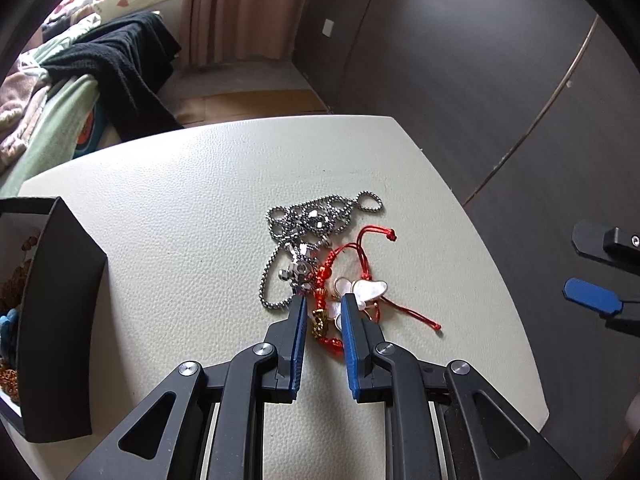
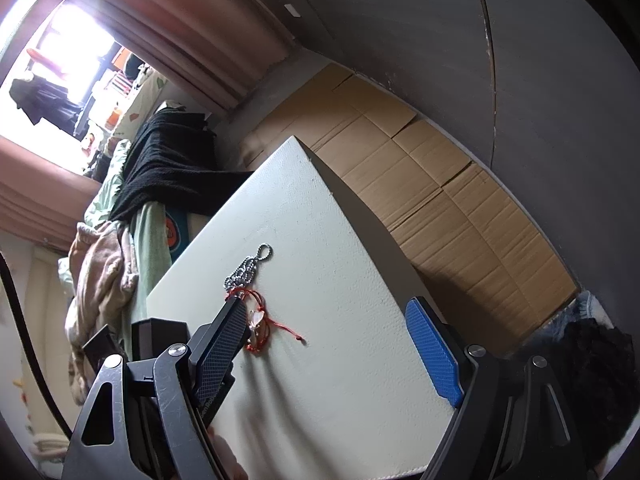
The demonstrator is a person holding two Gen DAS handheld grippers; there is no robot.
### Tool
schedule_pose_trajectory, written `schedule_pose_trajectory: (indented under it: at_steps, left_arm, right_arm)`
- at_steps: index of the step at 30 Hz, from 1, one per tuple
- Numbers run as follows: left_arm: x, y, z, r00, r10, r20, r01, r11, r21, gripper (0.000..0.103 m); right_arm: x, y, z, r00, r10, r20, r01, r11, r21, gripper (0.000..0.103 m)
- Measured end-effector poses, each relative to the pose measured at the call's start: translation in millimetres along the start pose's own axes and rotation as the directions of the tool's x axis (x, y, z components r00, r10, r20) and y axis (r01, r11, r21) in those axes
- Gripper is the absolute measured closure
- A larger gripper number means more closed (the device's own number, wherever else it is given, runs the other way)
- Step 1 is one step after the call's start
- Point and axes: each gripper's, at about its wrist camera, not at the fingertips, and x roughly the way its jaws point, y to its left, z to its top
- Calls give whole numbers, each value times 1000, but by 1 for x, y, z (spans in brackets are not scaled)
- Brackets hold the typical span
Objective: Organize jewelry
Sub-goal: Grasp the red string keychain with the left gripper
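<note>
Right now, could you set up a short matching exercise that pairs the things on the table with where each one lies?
Things:
1. silver ball chain
2. red cord bracelet
3. black box
4. left tool

Places:
A. at the table's left edge, holding beads
B. farthest piece of the pile from the left wrist camera
C. fingers straddling the gold charm
D. tangled with the white butterfly pendant

Pairs: 1-B, 2-D, 3-A, 4-C
</note>
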Motion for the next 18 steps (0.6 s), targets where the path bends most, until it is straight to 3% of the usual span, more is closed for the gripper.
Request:
schedule_pose_trajectory:
  at_steps: [2,3,12,18]
  left_arm:
    - [-1,3,-1,1000,-12,-5,12,1000,-5,89]
    - [-1,4,-1,1000,-23,-8,23,1000,-10,97]
    - [-6,4,-6,998,-58,-26,57,998,-41,97]
    - [-25,-2,-2,994,-105,6,105,994,-33,97]
  right_arm:
    - [-1,1,0,1000,-6,3,6,1000,-4,20]
    - [-2,2,0,1000,-8,7,8,1000,-6,20]
    - [-3,2,-2,1000,-13,5,13,1000,-13,20]
    - [-5,2,-3,1000,-21,9,21,1000,-21,20]
